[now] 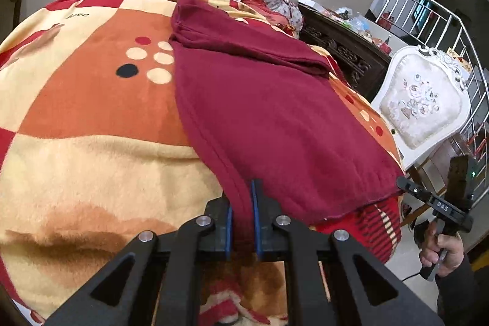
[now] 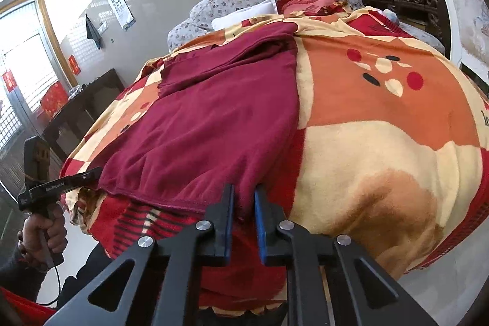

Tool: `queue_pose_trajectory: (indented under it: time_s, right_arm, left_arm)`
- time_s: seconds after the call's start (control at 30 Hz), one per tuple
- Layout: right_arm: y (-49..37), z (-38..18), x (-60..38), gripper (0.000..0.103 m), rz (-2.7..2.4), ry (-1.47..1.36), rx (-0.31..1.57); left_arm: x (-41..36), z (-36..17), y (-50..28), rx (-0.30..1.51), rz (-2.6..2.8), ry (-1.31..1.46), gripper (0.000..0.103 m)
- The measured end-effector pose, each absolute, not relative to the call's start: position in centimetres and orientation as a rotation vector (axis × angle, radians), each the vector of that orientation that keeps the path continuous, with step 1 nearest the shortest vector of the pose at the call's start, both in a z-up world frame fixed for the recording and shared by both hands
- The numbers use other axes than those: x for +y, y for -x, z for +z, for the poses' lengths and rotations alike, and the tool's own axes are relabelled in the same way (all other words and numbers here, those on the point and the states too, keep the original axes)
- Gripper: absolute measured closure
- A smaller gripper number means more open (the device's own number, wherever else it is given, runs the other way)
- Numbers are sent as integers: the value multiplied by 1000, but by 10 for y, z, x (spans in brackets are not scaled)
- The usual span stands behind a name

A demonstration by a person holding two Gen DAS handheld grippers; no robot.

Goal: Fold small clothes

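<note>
The dark red garment (image 1: 269, 112) lies spread on the orange, cream and red patterned blanket (image 1: 91, 112) covering the bed, its far portion folded over, its near hem at the bed's front edge. The left gripper (image 1: 243, 203) is clenched on 1 near corner of that hem, cloth pinched between the blue pads (image 1: 255, 213). The right gripper (image 2: 244, 203) is likewise clamped on the other near corner, fabric between its 2 fingers.
</note>
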State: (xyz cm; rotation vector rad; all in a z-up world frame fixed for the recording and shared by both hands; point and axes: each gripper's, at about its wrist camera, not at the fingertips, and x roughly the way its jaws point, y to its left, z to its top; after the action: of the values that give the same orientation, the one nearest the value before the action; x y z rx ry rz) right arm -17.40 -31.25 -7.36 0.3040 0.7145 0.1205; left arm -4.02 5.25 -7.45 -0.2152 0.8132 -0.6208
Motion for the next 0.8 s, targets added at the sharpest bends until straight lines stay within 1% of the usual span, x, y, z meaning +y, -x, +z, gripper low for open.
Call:
queue_pose_trajectory:
  time_s: [0.1, 0.2, 0.37, 0.47, 0.63, 0.73, 0.8]
  right_arm:
    - [179, -69, -317, 93, 148, -348, 682]
    - [190, -48, -318, 94, 209, -373, 613]
    - [203, -14, -312, 94, 272, -387, 534]
    - [212, 0, -305, 94, 304, -375, 515]
    - [236, 20, -299, 94, 347, -371, 499]
    - [244, 31, -298, 94, 354, -373, 494]
    - [237, 36, -301, 94, 371, -398, 477]
  left_arm:
    - [60, -69, 43, 776, -608, 253, 96]
    - [71, -50, 58, 678, -597, 257, 97]
    - [95, -27, 81, 593, -603, 344, 97]
    - [106, -18, 96, 560, -627, 384, 97]
    - [116, -10, 116, 558, -667, 431, 97]
    - [116, -1, 106, 548, -692, 466, 97]
    - [111, 7, 79, 545, -685, 492, 97]
